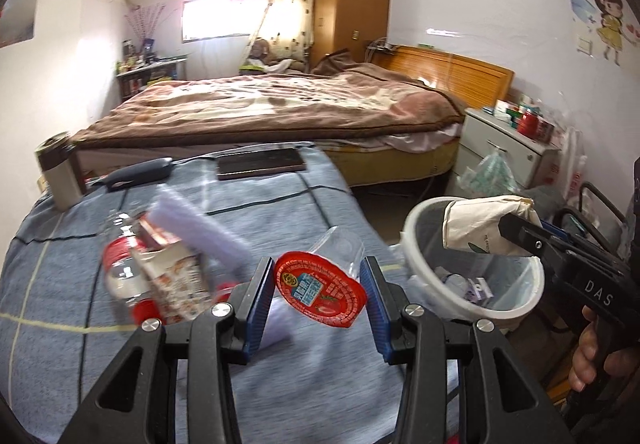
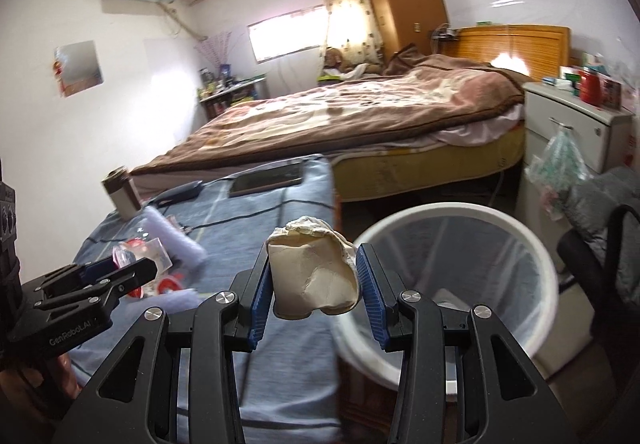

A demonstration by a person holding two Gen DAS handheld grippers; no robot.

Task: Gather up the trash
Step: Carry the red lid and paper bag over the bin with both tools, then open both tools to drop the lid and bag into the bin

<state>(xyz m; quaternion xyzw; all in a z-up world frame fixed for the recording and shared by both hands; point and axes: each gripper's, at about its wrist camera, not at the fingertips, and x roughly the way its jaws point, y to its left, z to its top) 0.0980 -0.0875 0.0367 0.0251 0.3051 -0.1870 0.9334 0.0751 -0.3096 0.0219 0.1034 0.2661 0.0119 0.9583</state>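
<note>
two grippers, each with something pinched between its blue pads. my left gripper (image 1: 320, 286) holds a clear plastic cup (image 1: 338, 248) by its red foil lid (image 1: 320, 286), lid end toward the camera, and its jaws stand partly apart with the pads pressed on either side of the lid. it hangs over the blue-grey checked cloth (image 1: 280, 384) of the near bed.

my right gripper (image 2: 316, 276) is clamped on a crumpled cream paper bag (image 2: 314, 276), its jaws likewise partly apart and squeezing the bag's sides. in the left wrist view that bag (image 1: 480, 224) sits above the near rim of the white bin (image 1: 420, 240), sticking out over the opening. from the right wrist view the bin (image 2: 536, 244) lies just to the right of the bag, on the floor beside the cloth-covered bed, and a few scraps lie at its bottom.

more trash lies on the cloth to the left, blurred: a clear bottle with a red label (image 1: 120, 264), a torn printed carton (image 1: 176, 280) leaning on it, and a pale lilac roll (image 1: 200, 228) behind them. further back on the cloth lie a dark phone or tablet (image 1: 260, 163) and a dark case (image 1: 138, 173), with a tall flask (image 1: 56, 168) at the far left edge. across the room stand a big bed with a brown blanket (image 1: 280, 100) and a white nightstand (image 1: 496, 144).
</note>
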